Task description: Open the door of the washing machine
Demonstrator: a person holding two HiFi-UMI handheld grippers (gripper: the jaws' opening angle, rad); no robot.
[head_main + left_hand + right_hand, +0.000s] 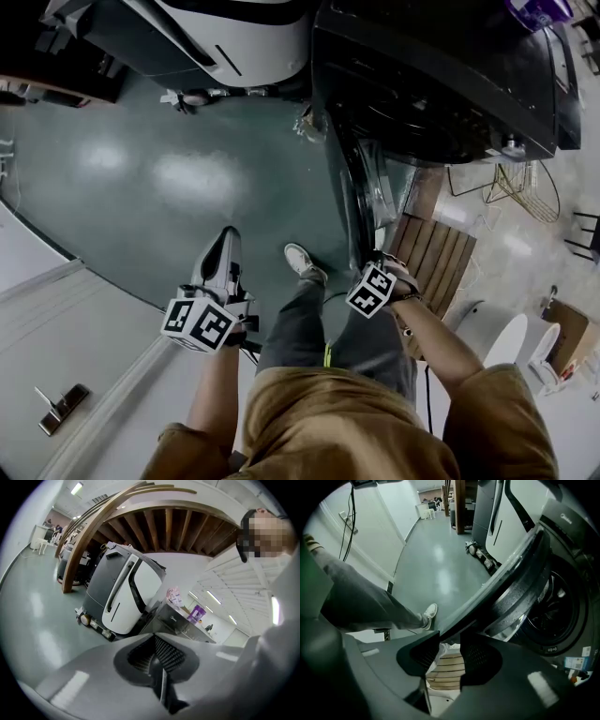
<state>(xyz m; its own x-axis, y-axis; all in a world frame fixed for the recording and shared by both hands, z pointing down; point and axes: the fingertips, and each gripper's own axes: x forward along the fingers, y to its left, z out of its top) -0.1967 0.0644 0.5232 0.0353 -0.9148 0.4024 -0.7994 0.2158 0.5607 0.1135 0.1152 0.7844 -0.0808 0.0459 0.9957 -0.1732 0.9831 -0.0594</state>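
Note:
The dark front-loading washing machine (441, 84) stands at the upper right of the head view. Its round door (361, 202) is swung out toward me, leaving the drum (555, 616) exposed. My right gripper (373, 267) points straight down at the door's outer edge. In the right gripper view the door's rim (511, 573) runs diagonally through the tips of that gripper (449, 637), whose jaws are closed on it. The left gripper (228, 234) hangs over the green floor to the left, away from the machine. Its jaws (157, 660) are together with nothing between them.
A grey and white floor-cleaning machine (216, 37) stands beyond the left gripper. A wooden slatted stool (436, 258) sits beside the washer under the right hand. A wire basket (525, 187) is at the right. My leg and white shoe (305, 262) are next to the door.

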